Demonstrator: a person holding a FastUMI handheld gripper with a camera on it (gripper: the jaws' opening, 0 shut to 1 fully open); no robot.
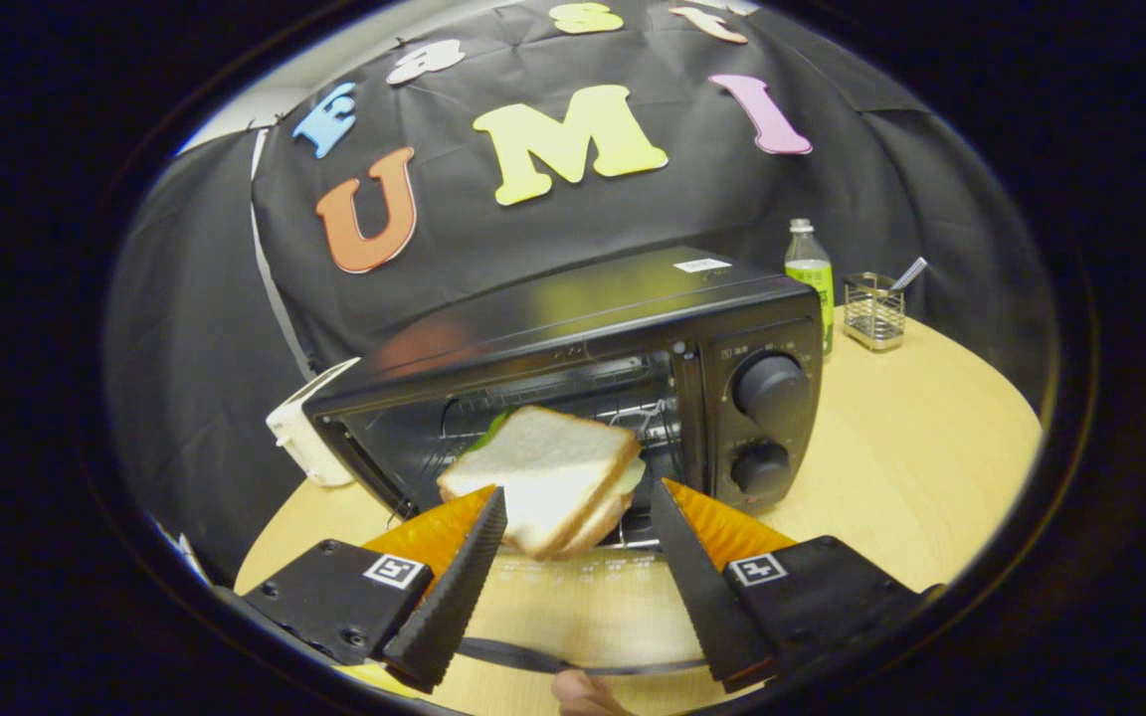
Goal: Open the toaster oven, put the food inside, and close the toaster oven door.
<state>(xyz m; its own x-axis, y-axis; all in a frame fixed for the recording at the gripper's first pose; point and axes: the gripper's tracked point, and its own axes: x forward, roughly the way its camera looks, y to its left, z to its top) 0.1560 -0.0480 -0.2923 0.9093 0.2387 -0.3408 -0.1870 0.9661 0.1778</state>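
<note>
The black toaster oven (633, 298) stands on a round wooden table (931, 457). Its glass door (583, 607) is folded down flat towards me, and the wire rack (623, 398) shows inside. A white-bread sandwich (543, 467) with a green leaf in it hangs tilted at the oven's mouth, between my fingertips, its near edge blurred. My gripper (576, 489) is spread wide. The left fingertip (488, 517) overlaps the sandwich's edge, and a narrow gap separates the right fingertip (668, 507) from the bread. Both control knobs (770, 388) sit to the right of the opening.
A green-labelled bottle (810, 283) and a wire basket (873, 310) holding a utensil stand behind the oven's right side. A white device (309, 438) sits at the oven's left. Part of a person's hand (583, 696) shows below the door's handle (583, 664).
</note>
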